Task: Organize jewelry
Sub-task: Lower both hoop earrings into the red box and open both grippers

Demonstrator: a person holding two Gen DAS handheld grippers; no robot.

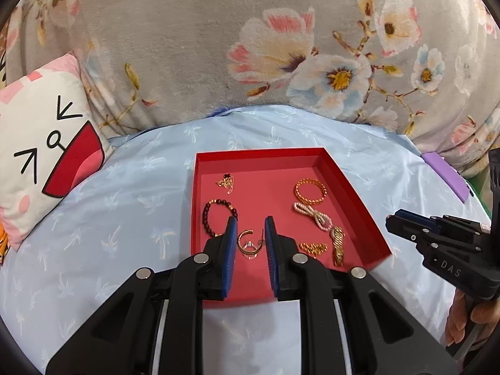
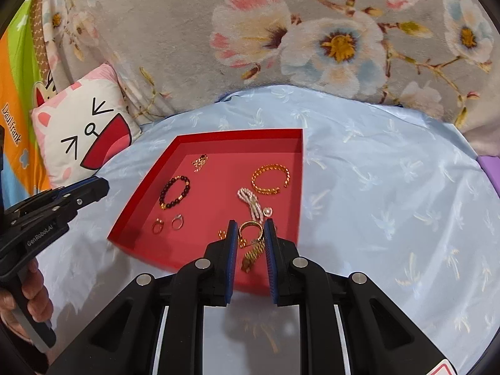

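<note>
A shallow red cardboard tray (image 1: 350, 184) lies on a pale blue bed sheet printed with small palm trees (image 1: 125, 206), with a grey floral plush blanket (image 1: 187, 47) behind it and a white cartoon-face cushion (image 1: 43, 147) off to one side. In the tray sit a twisted gold bangle (image 1: 310, 191), a dark beaded bracelet (image 1: 215, 218), a pink-and-white pearl strand looped in a bow (image 1: 312, 215), a gold link watch band (image 1: 338, 245), a small tangle of gold chain (image 1: 226, 182) near the far wall, another small gold chain piece (image 1: 313, 247), and two small rings (image 2: 168, 223) near the front edge. The left claw (image 1: 251, 243) hovers above the tray's near edge, its blue-padded fingers set slightly apart with nothing gripped; seen through the gap, the rings lie on the tray floor below and beyond the tips. The right claw (image 2: 251, 243) hangs over the tray's other near corner, its fingers likewise a narrow gap apart and empty; the gold watch band (image 2: 251, 250) shows through the gap, resting on the tray beneath. Each claw appears at the edge of the other's view, held by a hand (image 2: 34, 293).
</note>
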